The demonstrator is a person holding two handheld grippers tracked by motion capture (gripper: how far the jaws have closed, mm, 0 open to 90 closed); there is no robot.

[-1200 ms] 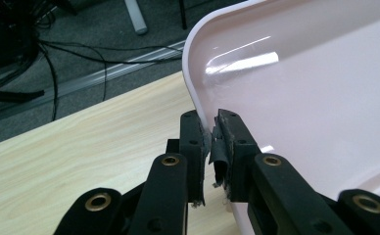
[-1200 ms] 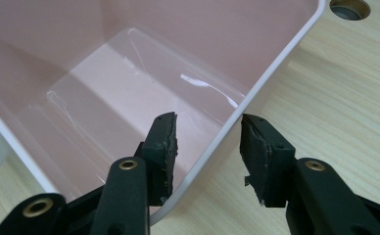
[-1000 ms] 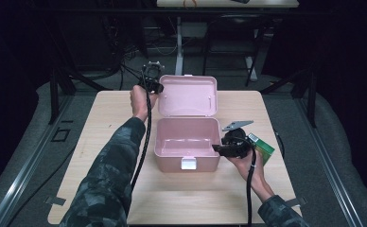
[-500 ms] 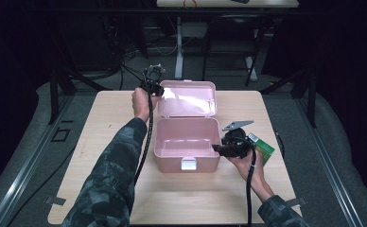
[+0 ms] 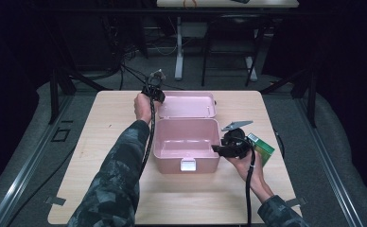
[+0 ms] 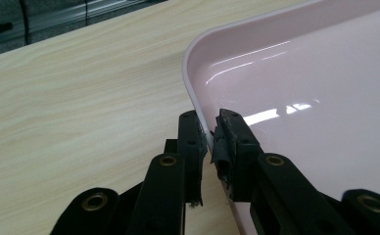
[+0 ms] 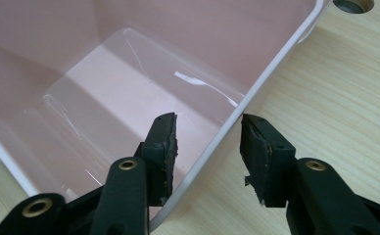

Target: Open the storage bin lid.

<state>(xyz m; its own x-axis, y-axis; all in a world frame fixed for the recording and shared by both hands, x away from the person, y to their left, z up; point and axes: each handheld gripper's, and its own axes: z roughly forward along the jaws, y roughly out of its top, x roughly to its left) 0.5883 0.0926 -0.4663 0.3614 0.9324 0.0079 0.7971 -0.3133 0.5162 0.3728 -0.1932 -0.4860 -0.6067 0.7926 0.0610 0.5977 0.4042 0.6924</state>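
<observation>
On tabletop (image 5: 101,142): one pink box (image 5: 186,146), centre, one lid (image 5: 186,105) lying open behind it. My left gripper (image 6: 210,139) jaws pinched on lid rim at corner. My right gripper (image 7: 206,147) jaws straddle box's right wall, parted, pads not pressing. One green packet (image 5: 263,147) beside right hand (image 5: 245,165).

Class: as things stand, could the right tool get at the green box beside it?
Probably not at once: the right tool straddles the pink box's wall, pointing away from the green box; it must back off first.
</observation>
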